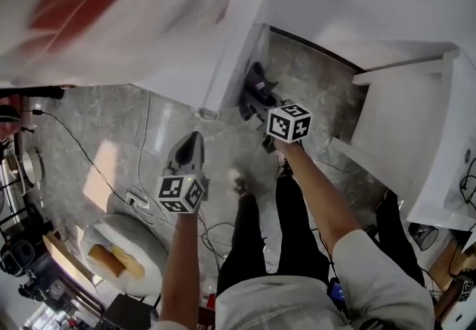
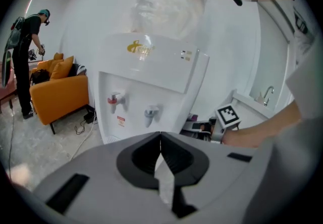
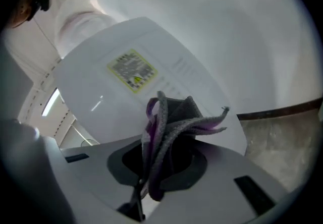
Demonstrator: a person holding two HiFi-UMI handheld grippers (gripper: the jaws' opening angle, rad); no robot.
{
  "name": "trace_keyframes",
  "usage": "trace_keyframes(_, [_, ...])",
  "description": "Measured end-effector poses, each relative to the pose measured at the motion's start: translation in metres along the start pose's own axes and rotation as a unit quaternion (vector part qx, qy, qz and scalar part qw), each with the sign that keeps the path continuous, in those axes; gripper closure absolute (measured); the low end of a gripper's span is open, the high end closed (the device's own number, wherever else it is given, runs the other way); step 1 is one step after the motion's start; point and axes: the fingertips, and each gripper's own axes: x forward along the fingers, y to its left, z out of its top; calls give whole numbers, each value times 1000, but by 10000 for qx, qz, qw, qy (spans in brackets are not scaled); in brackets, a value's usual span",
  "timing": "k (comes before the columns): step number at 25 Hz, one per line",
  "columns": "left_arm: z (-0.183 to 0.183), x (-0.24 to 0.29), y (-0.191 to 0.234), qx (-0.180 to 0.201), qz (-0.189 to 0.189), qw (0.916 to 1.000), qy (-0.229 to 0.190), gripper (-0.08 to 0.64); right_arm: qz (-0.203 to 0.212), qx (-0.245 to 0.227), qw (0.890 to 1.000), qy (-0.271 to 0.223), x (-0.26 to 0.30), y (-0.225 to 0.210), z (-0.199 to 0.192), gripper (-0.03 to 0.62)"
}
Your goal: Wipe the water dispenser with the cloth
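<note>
Grey-purple cloth [image 3: 174, 117], bunched into folds, was pinched between the closed jaws of the right gripper [image 3: 160, 165]; it stood up against the white side panel [image 3: 106, 97] of the water dispenser [image 1: 225, 57], just below a yellow label [image 3: 132, 70]; whether fabric actually touched the panel could not be settled from either view. Left gripper [image 2: 160, 150] had its jaws pressed together with nothing between them; it faced the dispenser's front, where a red tap [image 2: 114, 100] and a grey tap [image 2: 151, 113] sat under the bottle [image 2: 169, 1]; in the head view it hung over the marble floor [image 1: 111, 120], apart from the machine. Step in hand, by judgement: wiping the side panel, with the front apparently not yet done. Good practice would call for pressing the cloth's broad fold flat on the panel rather than its edge; strokes should overlap and run the panel's height; the grip should be firm so that the bundle does not slip; the label's corners may snag loose strands; the idle gripper could steady the cabinet if it rocked.
</note>
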Motion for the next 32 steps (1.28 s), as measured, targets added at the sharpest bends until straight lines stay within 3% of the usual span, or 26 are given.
trace_keyframes(4, [-8,13,-12,-40,-107,9999,-54,544,276,807,9964,18,14,-50,-22,521])
trace_keyframes(6, [-8,15,-19,-45,-181,9998,-80,543,-23,1145,9929,326,20,-85,-43,526])
trace_keyframes(10, [-3,8,-31,169,-279,9994,-81,543,-507,967,9896,936,23,-120,-68,528])
trace_keyframes(14, [1,-5,-23,105,-155,9998,-77,543,-895,923,9891,718,1,-126,-44,529])
trace_keyframes(19, [29,-28,-24,-81,-211,9993,-301,543,-1399,544,9876,456,-70,-109,10,529])
trace_keyframes(22, [62,-39,-25,-315,-363,9969,-619,543,-1600,-14,9864,382,-116,-83,58,529])
trace_keyframes(26, [112,-69,-12,-207,-257,9963,-792,544,-1638,-995,9812,229,-162,-7,115,531])
trace_keyframes(29, [157,-95,-10,-142,-293,9940,-1041,543,-1746,-1906,9660,59,-190,56,158,531])
trace_keyframes(32, [202,-122,-12,379,-267,9912,-1238,543,-1826,-2680,9455,-285,-214,127,201,532])
